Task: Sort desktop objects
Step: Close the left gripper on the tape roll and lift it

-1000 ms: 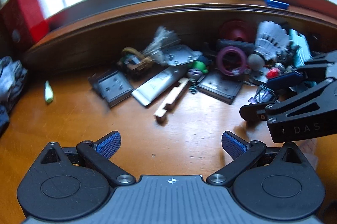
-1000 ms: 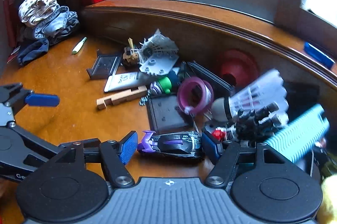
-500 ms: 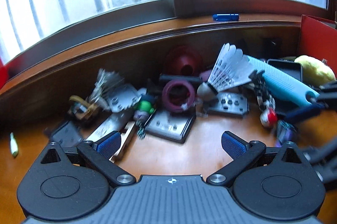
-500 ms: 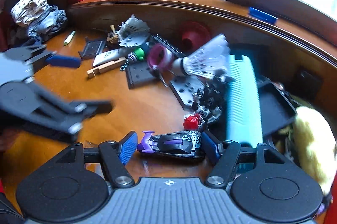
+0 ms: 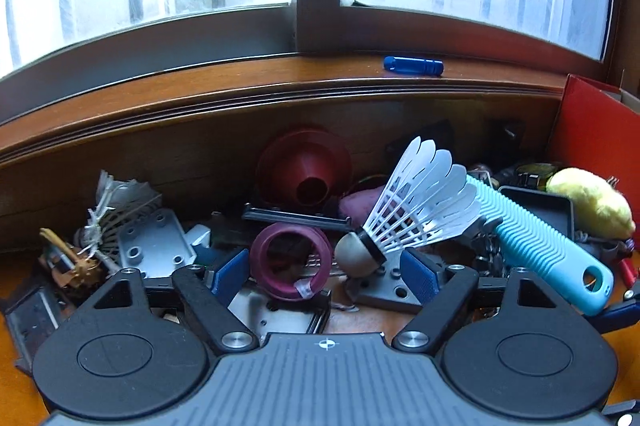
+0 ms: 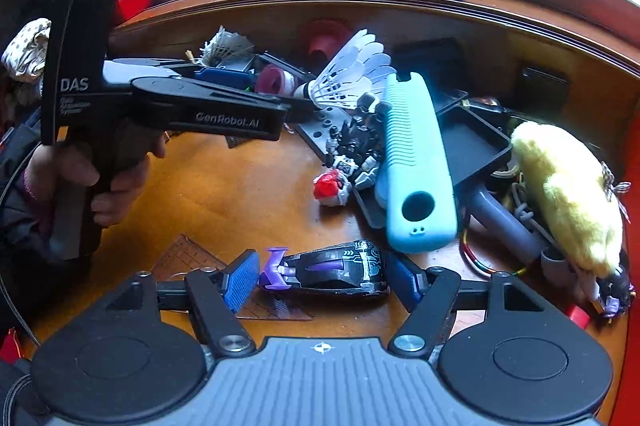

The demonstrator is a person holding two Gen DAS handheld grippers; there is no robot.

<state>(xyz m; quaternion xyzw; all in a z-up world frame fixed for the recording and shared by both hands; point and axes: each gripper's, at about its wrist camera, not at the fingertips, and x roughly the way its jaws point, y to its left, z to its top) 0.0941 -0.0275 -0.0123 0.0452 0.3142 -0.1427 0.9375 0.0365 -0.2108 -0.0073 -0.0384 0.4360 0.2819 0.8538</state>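
My left tongs (image 5: pixel 322 272) have just been closing; their pads now flank the maroon ring (image 5: pixel 291 260) and the cork of the white shuttlecock (image 5: pixel 404 210), and I see no pad pressing on either. The ring lies on a grey plate (image 5: pixel 276 314), and the shuttlecock leans on the blue brush (image 5: pixel 536 246), feathers up. From the right wrist view I see my left hand (image 6: pixel 100 174) gripping that tool's handle above the worktop (image 6: pixel 224 194). My right tongs (image 6: pixel 322 278) are clamped on the black toy car (image 6: pixel 336 268), purple spoiler towards the left pad, held over the worktop just in front of the brush. A yellow plush (image 6: pixel 568 198) lies to the right.
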